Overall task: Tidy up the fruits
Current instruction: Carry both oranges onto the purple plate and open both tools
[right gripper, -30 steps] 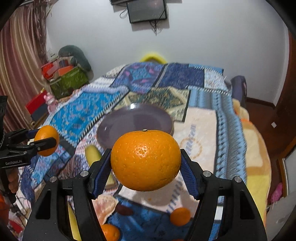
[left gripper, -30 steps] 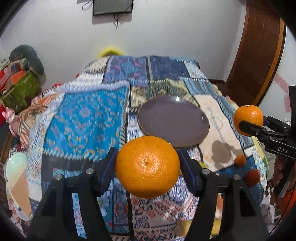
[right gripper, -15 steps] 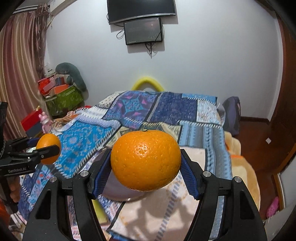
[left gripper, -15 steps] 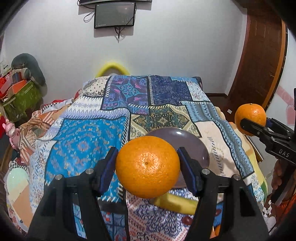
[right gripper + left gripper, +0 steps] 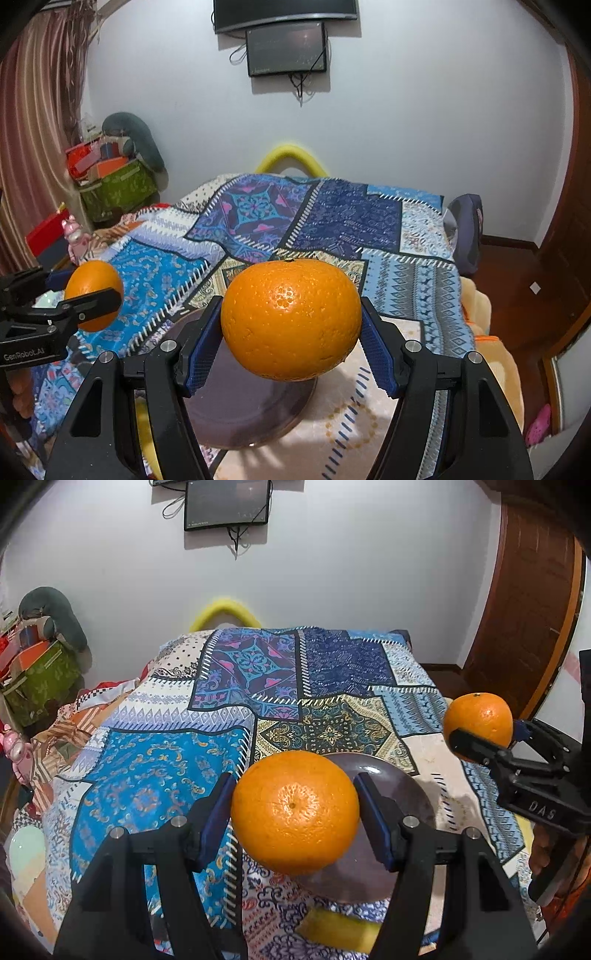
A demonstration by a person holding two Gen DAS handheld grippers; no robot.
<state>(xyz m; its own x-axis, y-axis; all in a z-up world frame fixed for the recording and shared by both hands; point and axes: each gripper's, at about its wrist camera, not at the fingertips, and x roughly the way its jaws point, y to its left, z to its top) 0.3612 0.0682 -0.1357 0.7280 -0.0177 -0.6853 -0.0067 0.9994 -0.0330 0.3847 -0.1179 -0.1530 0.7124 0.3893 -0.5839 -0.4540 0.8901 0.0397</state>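
Both grippers have tilted upward since a second ago: the wall screen now fills the top of each view and the plate has slid toward the bottom of the frame, partly behind the fruit.

The left gripper (image 5: pixel 295 808) is clamped on an orange (image 5: pixel 295 812), blue pads pressed to its two sides. The right gripper (image 5: pixel 290 321) grips a second orange (image 5: pixel 291 319) the same way. Each fruit hangs in the air above the quilt (image 5: pixel 155 782), neither one resting on anything.

The brown plate (image 5: pixel 402 786) is the likely target. Seen from the left gripper it lies just past the held fruit toward 5 o'clock; from the right gripper the plate (image 5: pixel 236 410) sits under and toward 7 o'clock. It thus lies between the two grippers, and neither looks clearly nearer. The oranges are round, so no long axis matters; the move probably turns only on lowering each one over the plate without the two colliding.

The left view shows the right gripper (image 5: pixel 480 734) at 3 o'clock with its orange (image 5: pixel 480 716), and a banana (image 5: pixel 340 928) on the quilt at 6 o'clock below the plate. The right view shows the left gripper (image 5: pixel 88 295) at 9 o'clock, and only a yellow sliver near 7 o'clock where the banana would be.
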